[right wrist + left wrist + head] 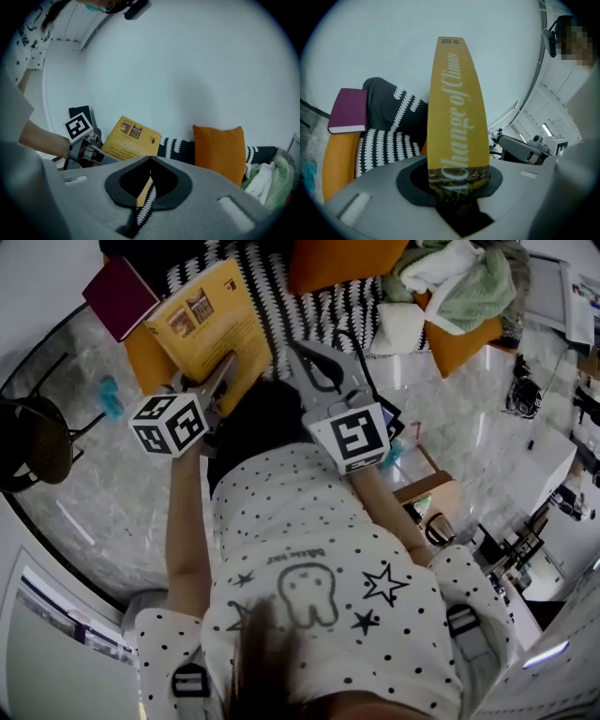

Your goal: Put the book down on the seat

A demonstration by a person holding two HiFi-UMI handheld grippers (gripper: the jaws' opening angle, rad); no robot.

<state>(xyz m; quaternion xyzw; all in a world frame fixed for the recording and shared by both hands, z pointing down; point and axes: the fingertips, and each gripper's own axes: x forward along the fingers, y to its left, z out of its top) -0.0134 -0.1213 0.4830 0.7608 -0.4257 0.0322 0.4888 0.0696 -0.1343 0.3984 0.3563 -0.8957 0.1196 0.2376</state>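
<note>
Left gripper view shows the left claw (458,187) clamped on the lower end of the yellow book (457,108), which is held in the air over the black-and-white patterned seat (384,145). The right claw (150,161) is closed and empty.

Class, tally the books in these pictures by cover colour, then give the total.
yellow book: 1
maroon book: 1
Total: 2
</note>
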